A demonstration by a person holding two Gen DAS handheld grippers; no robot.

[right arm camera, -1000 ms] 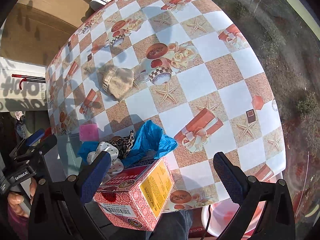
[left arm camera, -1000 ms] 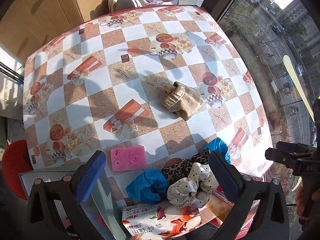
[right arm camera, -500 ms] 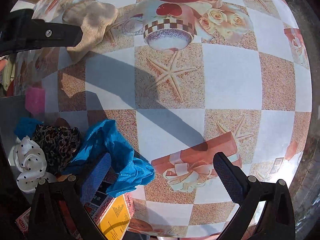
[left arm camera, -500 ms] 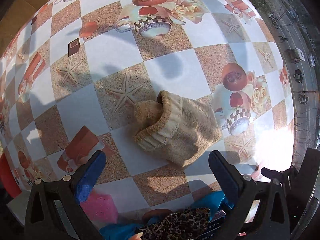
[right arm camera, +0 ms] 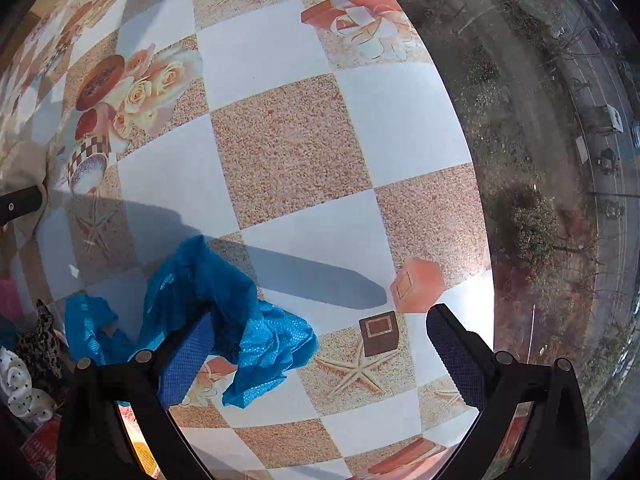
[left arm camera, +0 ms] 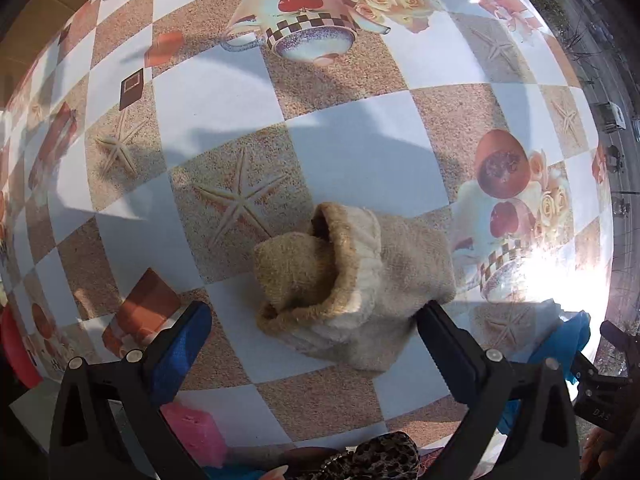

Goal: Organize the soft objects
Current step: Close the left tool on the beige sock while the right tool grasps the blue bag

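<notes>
A beige knitted sock lies crumpled on the checkered tablecloth. My left gripper is open, low over the table, its fingers on either side of the sock's near end. My right gripper is open and empty, its left finger beside a crumpled blue plastic cover. A leopard-print scrunchie, a pink sponge and a white dotted scrunchie lie at the near edge. The sock's edge also shows in the right wrist view.
A red printed carton sits under the scrunchies at the table's near edge. The table's right edge runs along a window with a street far below. Cardboard stands at the far left. The right gripper's body shows at lower right.
My left gripper has moved forward and down, from above the scrunchies to around the sock. My right gripper has moved forward over the table past the carton, beside the blue cover.
</notes>
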